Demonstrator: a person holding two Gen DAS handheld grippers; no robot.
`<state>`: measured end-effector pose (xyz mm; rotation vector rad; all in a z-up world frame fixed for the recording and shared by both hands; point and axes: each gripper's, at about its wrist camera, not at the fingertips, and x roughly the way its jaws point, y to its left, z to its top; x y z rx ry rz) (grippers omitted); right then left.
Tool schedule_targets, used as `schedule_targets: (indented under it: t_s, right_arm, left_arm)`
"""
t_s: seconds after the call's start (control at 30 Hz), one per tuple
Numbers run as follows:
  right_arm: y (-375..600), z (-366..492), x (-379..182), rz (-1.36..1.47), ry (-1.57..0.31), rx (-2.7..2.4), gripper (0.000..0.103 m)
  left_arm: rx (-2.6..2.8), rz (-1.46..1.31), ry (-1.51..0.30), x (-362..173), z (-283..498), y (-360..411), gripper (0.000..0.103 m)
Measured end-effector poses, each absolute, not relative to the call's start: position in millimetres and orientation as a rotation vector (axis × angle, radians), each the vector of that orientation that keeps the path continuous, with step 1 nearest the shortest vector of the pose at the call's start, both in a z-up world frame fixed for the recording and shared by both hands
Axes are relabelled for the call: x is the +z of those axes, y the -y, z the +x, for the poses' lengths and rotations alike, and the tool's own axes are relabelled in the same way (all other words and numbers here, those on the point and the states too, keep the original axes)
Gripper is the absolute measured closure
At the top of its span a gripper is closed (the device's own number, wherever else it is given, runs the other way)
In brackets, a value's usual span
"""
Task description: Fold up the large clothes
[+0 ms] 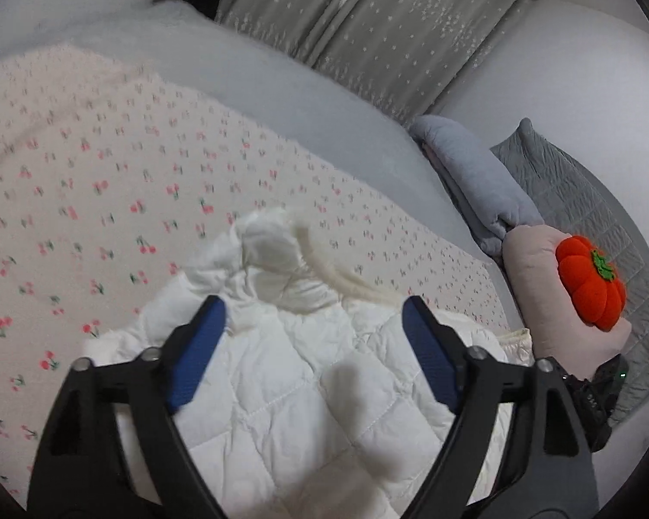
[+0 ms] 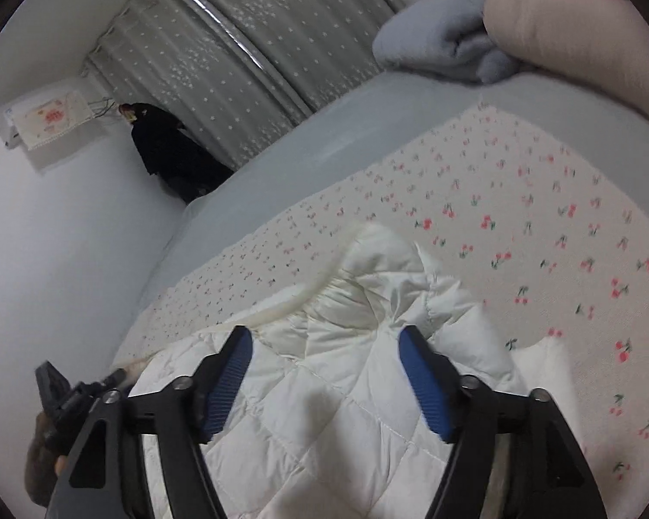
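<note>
- My left gripper (image 1: 313, 315) and right gripper (image 2: 326, 348) hover with jaws spread wide, gripping nothing.
- The white quilted jacket (image 1: 307, 389) lies rumpled on the cherry-print bed cover (image 1: 108, 173); by my judgement, folding has barely begun.

Quilted white jacket (image 1: 324, 398): stitched cloth, faint sheen, puffy; fuzzy cream trim along hood edge. Bed cover (image 1: 108, 164): matt woven cloth, cherry print. Pale sheet (image 1: 324, 104) beyond: smooth matt cloth. Curtain (image 2: 246, 43): thin grey cloth, small pale star pattern. Grey blanket (image 1: 476, 173): soft, fleecy. Pumpkin toy (image 1: 590, 281): orange plush. Left gripper (image 1: 313, 315) and right gripper (image 2: 326, 348): matt black plastic arms, metal pivot screws, ribbed blue rubbery pads (image 2: 231, 382).
</note>
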<state>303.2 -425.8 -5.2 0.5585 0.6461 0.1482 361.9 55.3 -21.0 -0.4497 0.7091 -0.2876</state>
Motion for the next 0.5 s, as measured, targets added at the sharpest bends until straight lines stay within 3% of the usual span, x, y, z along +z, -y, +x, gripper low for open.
schedule_targets:
  t_s: [0.1,0.23,0.37,0.4,0.5]
  right_arm:
    - [403.6,294.1,19.6,0.426,-0.625,0.136,0.026]
    - [350.4,294.1,32.4,0.19,-0.636,0.114,0.026]
    - [321.6,308.1,8.6,0.049,-0.713,0.053,0.026]
    - [322.6,313.1,-2.1,0.036,-0.741,0.026,0.026]
    - [344.5,331.0,-38.1,0.113,-0.831,-0.004,0.025]
  left_arm:
    - [-0.304,-0.337,-0.62,3.6,343.3,-37.8,0.014]
    - [-0.374,-0.133,-0.661,-5.8,335.2,16.3,0.013]
    - [-0.314,0.087,-0.75,-48.8,349.3,47.5,0.011]
    - [-0.31,0.058,-0.777,-59.2,356.9,41.0,0.005]
    - [-0.292,-0.024,-0.8,-74.1,376.3,26.9,0.003]
